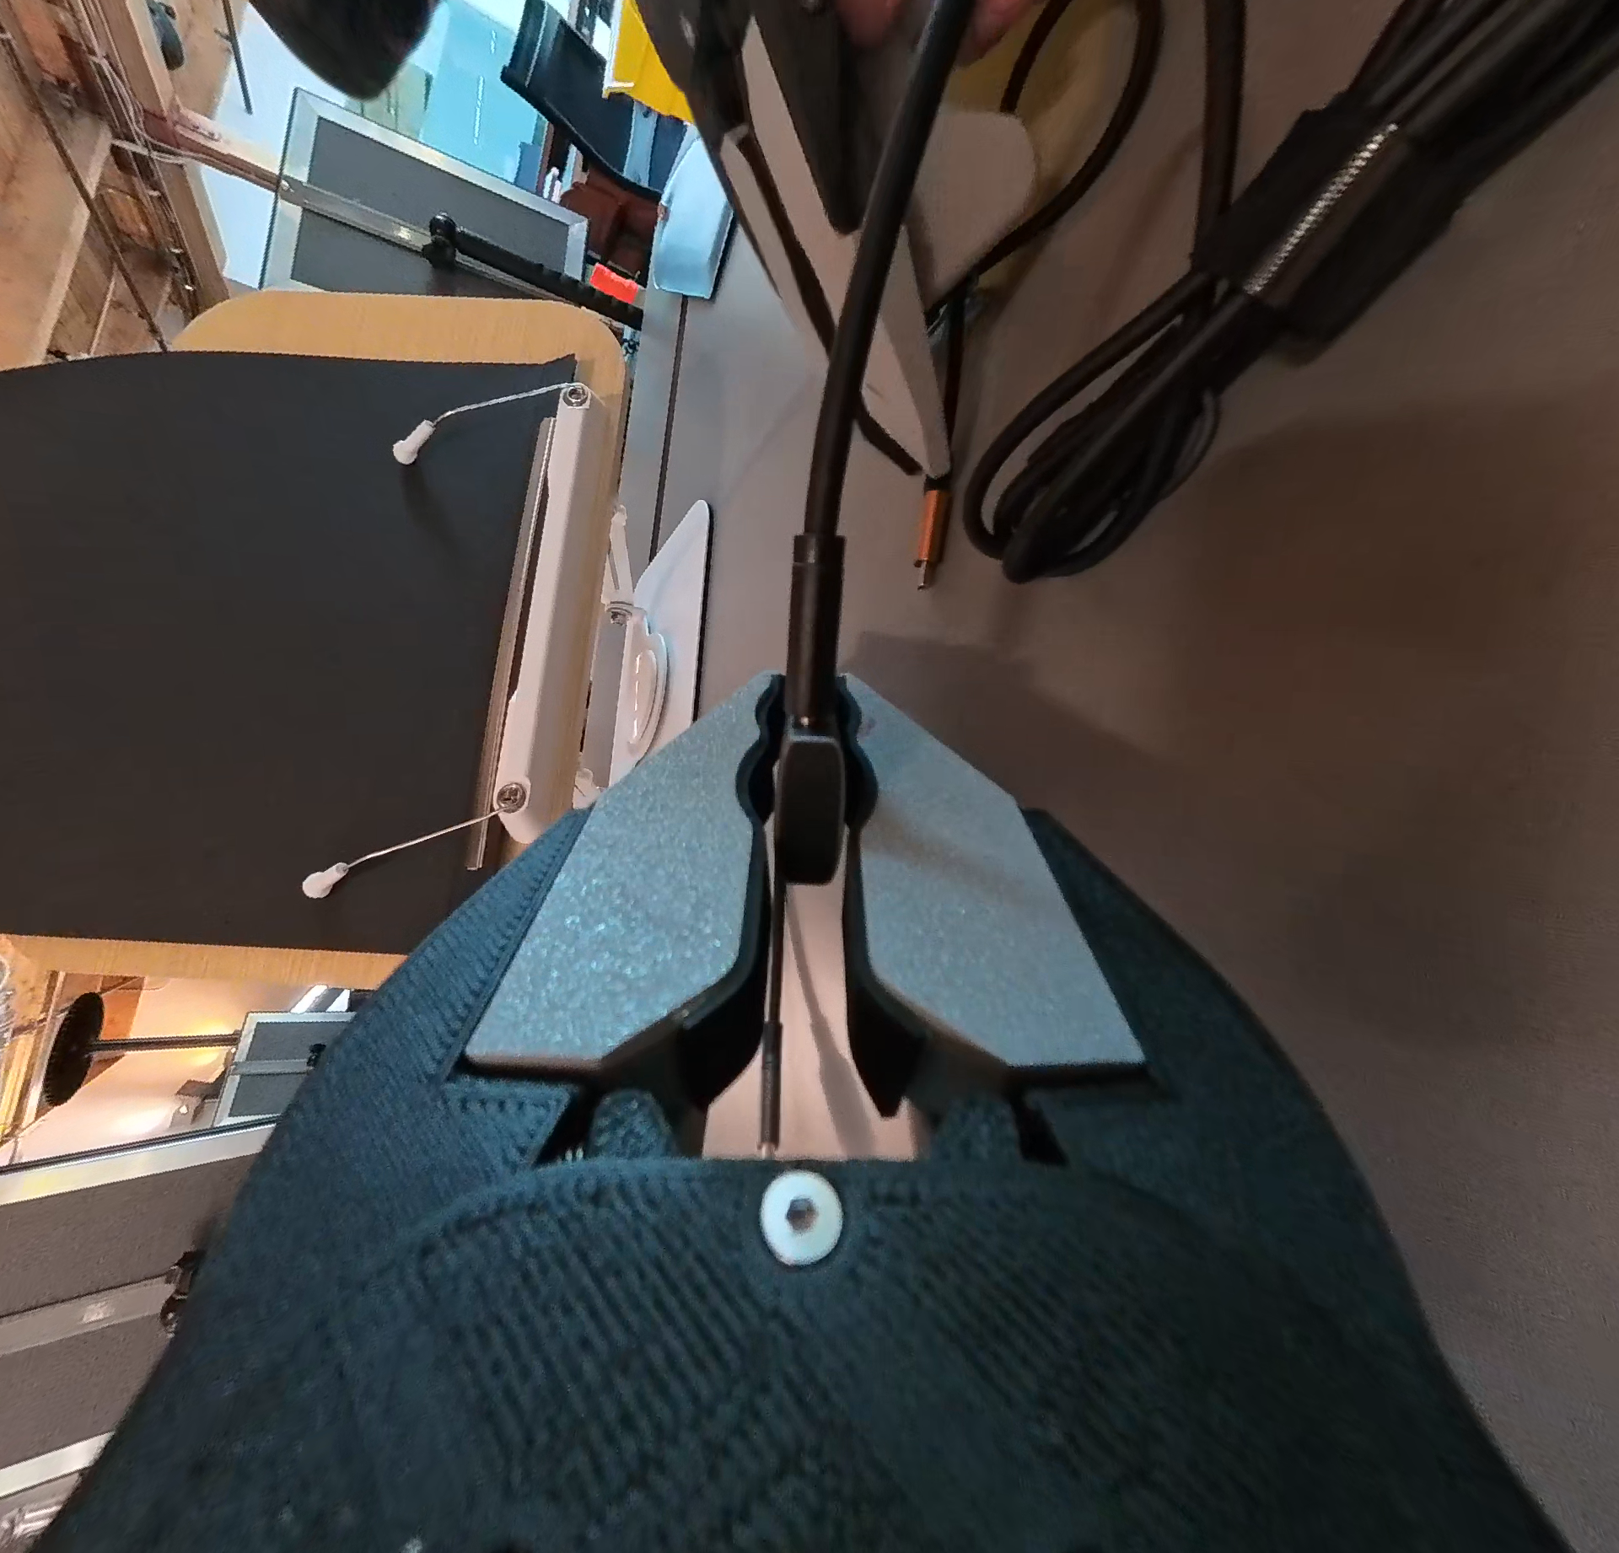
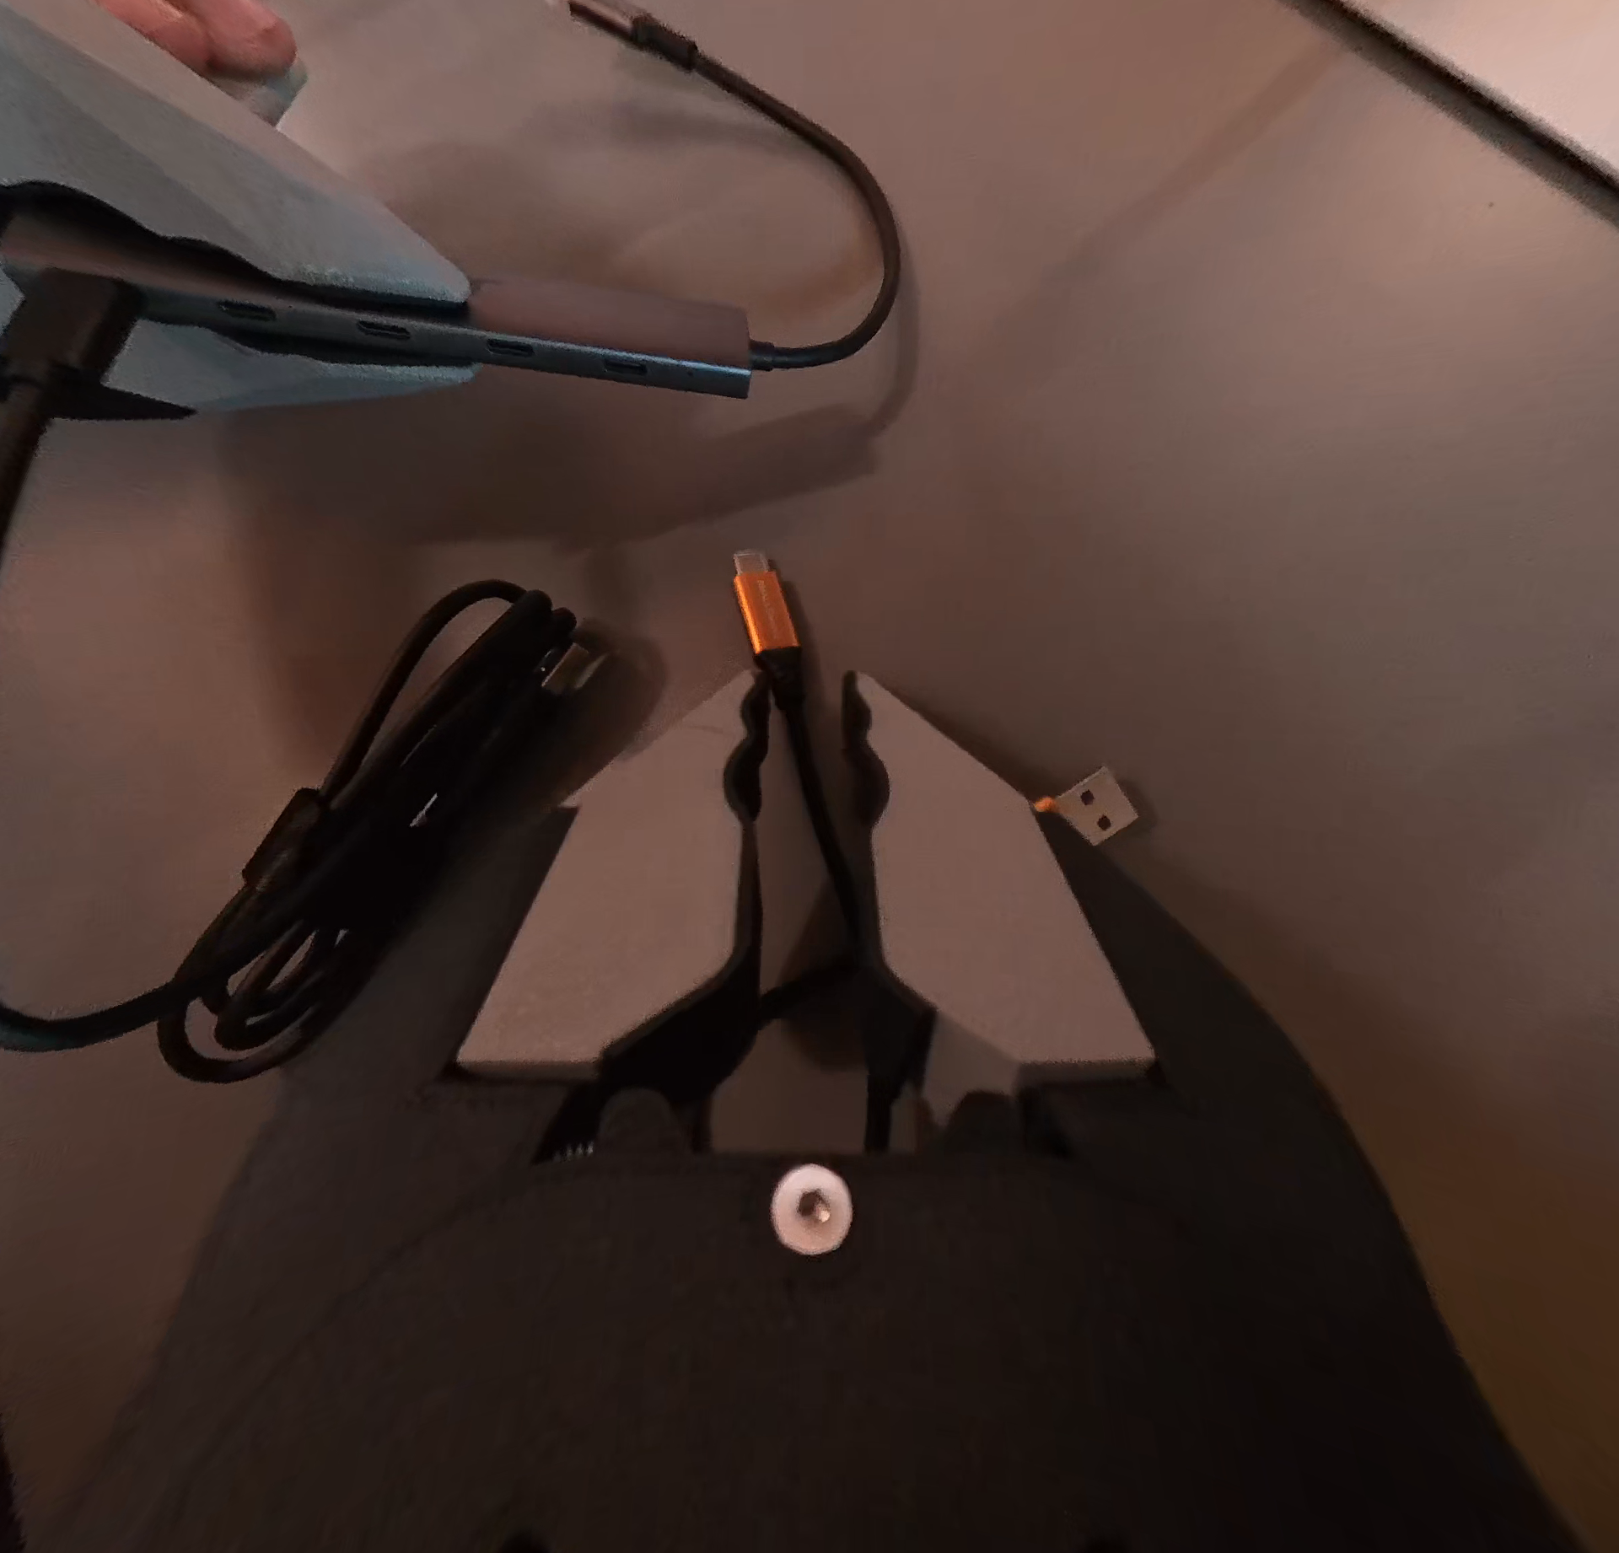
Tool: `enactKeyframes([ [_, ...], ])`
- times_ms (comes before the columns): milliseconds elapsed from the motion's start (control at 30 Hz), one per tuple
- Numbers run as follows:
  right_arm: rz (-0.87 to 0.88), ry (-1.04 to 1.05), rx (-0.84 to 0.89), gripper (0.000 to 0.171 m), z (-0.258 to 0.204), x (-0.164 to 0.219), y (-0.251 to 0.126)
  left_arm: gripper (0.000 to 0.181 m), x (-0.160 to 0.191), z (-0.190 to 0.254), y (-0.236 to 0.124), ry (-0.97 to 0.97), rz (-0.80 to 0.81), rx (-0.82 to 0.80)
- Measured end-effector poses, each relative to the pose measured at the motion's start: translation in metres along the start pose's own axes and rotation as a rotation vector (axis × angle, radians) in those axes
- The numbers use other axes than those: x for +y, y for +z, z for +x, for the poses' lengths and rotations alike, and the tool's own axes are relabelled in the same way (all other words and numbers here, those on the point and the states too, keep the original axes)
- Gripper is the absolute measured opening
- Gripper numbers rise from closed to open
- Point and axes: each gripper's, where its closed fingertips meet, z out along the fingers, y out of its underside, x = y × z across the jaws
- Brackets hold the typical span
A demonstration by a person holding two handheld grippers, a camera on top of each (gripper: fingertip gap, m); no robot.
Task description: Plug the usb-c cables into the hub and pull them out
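Observation:
My left gripper (image 1: 806, 705) is shut on the grey hub (image 1: 810, 801), seen edge-on between its pads. The hub's black pigtail (image 1: 841, 372) runs out past the tips. In the right wrist view the left gripper (image 2: 469, 328) holds the hub (image 2: 613, 346) above the table at upper left, its row of ports facing me. My right gripper (image 2: 803, 696) hangs over the table, jaws slightly apart, straddling the black cable (image 2: 815, 793) just behind its orange usb-c plug (image 2: 764, 609). The plug also shows in the left wrist view (image 1: 933, 530), below the right gripper's fingers (image 1: 902, 355).
A bundled black cable (image 2: 350, 854) lies left of the right gripper and shows in the left wrist view (image 1: 1139, 372). A usb-a plug (image 2: 1095, 810) lies to the right. The pigtail's plug (image 2: 596, 4) rests at the back. A pale flat device (image 2: 1445, 66) sits at upper right. Some 9 cm of space lies between my two pairs of fingers.

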Motion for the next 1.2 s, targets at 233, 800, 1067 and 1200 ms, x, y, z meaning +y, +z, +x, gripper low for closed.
enactKeyframes([
  [233, 0.011, 0.029, -0.064, 0.002, -0.008, 0.001, 0.004, 0.008, -0.001, 0.001, 0.001, -0.005, 0.007, -0.001],
  [800, 0.112, -0.299, 0.173, 0.001, -0.038, -0.028, -0.007, 0.008, 0.007, -0.001, 0.014, 0.004, -0.071, -0.041],
  [1067, 0.094, -0.316, 0.153, 0.001, -0.046, -0.025, -0.006, 0.008, 0.001, 0.003, 0.019, 0.084, -0.095, -0.049],
  [1200, 0.083, -0.322, 0.150, 0.001, -0.048, -0.024, -0.005, 0.008, 0.001, 0.003, 0.019, 0.106, -0.099, -0.057],
])
